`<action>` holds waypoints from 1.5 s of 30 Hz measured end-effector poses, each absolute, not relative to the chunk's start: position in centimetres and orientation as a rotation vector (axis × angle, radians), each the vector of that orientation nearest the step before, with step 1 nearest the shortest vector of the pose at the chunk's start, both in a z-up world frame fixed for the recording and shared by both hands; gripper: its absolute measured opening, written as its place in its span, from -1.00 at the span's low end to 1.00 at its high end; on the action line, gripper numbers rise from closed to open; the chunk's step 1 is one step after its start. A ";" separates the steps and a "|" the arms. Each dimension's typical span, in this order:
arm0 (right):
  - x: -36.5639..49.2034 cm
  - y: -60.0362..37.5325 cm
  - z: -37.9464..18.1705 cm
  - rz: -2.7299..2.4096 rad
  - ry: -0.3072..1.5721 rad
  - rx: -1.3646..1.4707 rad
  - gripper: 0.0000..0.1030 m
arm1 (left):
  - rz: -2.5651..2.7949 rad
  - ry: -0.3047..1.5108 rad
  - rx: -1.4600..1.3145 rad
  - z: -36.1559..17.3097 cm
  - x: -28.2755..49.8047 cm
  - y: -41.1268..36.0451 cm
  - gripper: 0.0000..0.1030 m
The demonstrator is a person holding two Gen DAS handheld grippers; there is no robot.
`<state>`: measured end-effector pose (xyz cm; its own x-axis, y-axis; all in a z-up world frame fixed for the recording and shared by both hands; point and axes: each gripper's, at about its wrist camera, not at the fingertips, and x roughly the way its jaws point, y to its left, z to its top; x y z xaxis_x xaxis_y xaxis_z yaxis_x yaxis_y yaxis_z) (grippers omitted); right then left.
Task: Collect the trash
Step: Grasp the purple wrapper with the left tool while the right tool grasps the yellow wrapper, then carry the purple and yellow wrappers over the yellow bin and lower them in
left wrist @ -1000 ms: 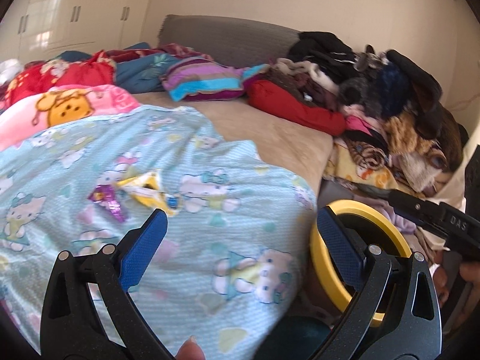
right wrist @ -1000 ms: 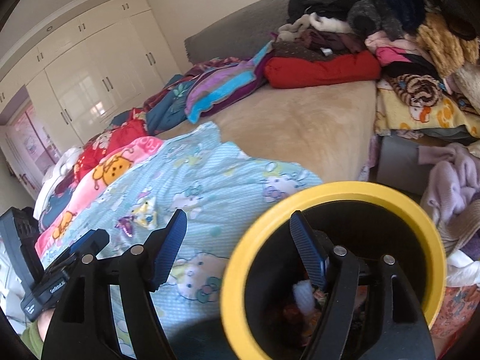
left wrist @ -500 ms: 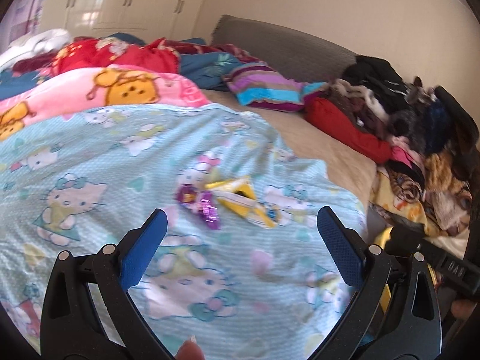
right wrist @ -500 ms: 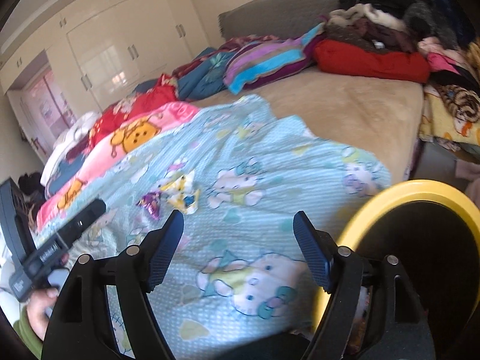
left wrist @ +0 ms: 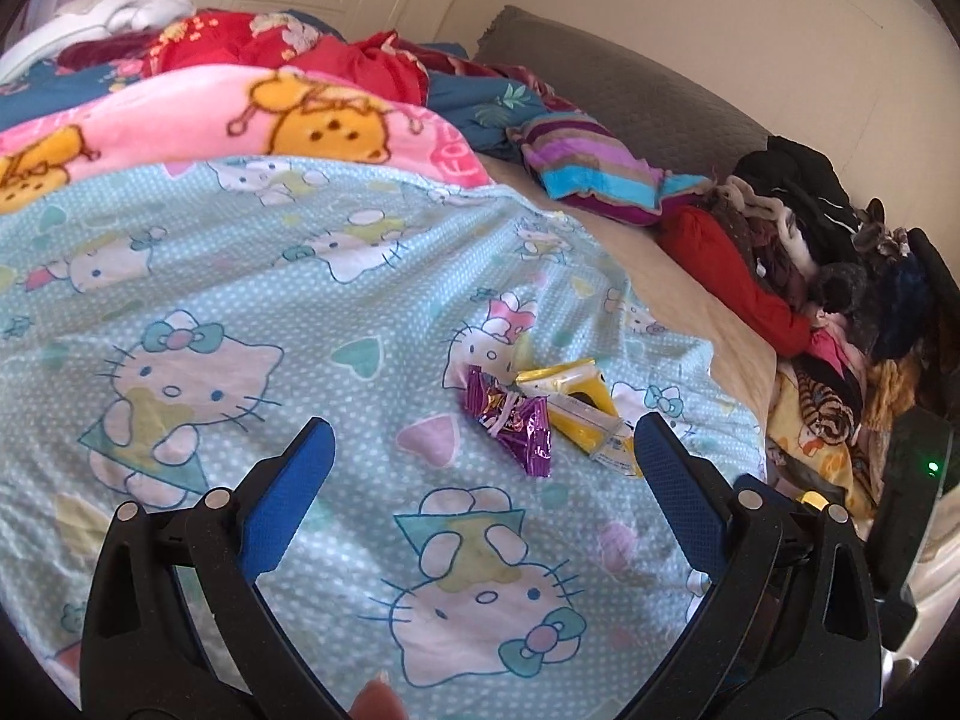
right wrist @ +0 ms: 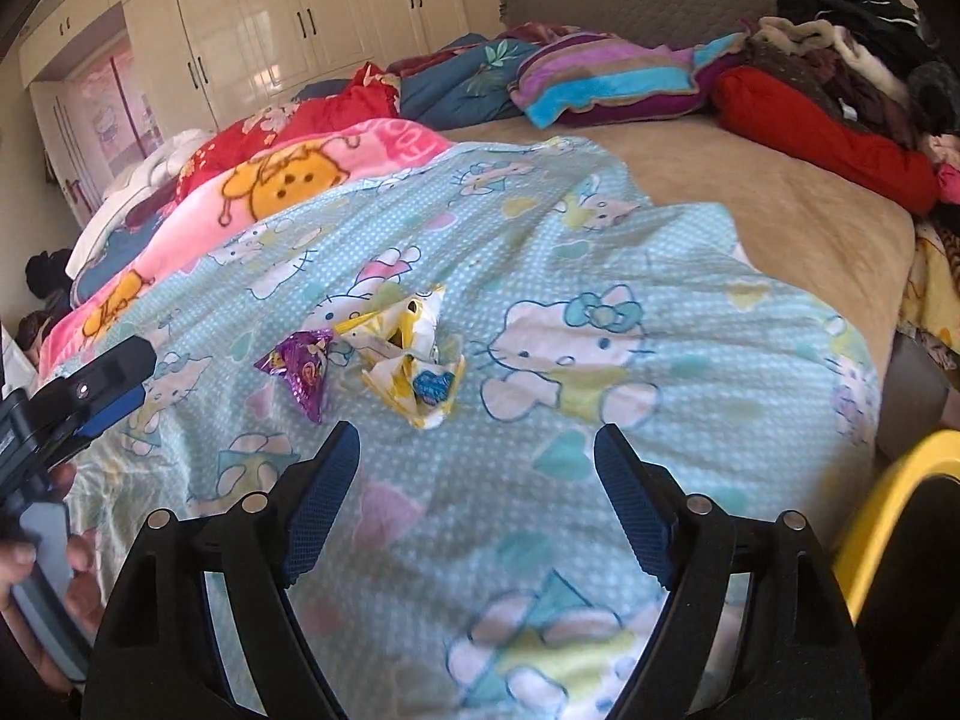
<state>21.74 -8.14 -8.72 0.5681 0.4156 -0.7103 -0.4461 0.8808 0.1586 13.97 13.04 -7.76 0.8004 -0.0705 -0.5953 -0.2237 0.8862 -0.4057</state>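
Both released: left tool and right tool. Purple wrapper touching yellow wrapper on bed's blue sheet; print unreadable.

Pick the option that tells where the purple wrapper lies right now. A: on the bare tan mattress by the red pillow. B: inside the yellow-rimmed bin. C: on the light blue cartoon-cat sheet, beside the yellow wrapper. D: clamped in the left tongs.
C: the purple wrapper lies on the light blue sheet next to the yellow wrapper, ahead of the open, empty left tongs.
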 end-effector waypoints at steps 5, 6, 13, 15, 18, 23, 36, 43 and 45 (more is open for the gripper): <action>23.2 -6.7 -10.0 0.533 0.861 -0.043 0.29 | 0.045 0.676 -0.495 -8.8 15.3 12.8 0.78; 23.5 -6.4 -10.2 0.539 0.868 -0.040 0.25 | 0.040 0.685 -0.497 -9.1 15.7 12.8 0.78; 24.9 -4.7 -11.4 0.593 0.892 -0.042 -0.29 | 0.013 0.736 -0.519 -10.4 18.3 13.0 0.69; 25.0 -4.6 -11.5 0.601 0.893 -0.043 -0.45 | 0.005 0.750 -0.524 -10.7 19.0 13.1 0.68; 24.6 -5.2 -11.6 0.609 0.889 -0.025 -0.52 | 0.000 0.777 -0.528 -11.3 20.1 13.0 0.59; 23.5 -7.5 -11.5 0.590 0.887 0.013 -0.54 | 0.019 0.817 -0.495 -12.4 21.4 12.2 0.25; 19.3 -15.8 -8.2 0.511 0.829 0.125 -0.55 | 0.018 0.794 -0.462 -11.7 20.2 10.4 -0.64; 17.5 -20.1 -6.6 0.458 0.807 0.124 -0.55 | -0.071 0.760 -0.426 -9.8 18.4 6.3 -0.64; 17.3 -21.4 -6.4 0.433 0.814 0.129 -0.55 | -0.093 0.756 -0.409 -9.4 18.2 5.2 -0.64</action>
<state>17.27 -21.40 -6.40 0.6049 0.4218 -0.6754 -0.3246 0.9051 0.2746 18.25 5.17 -9.44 0.7273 -0.2275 -0.6475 -0.0630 0.9174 -0.3931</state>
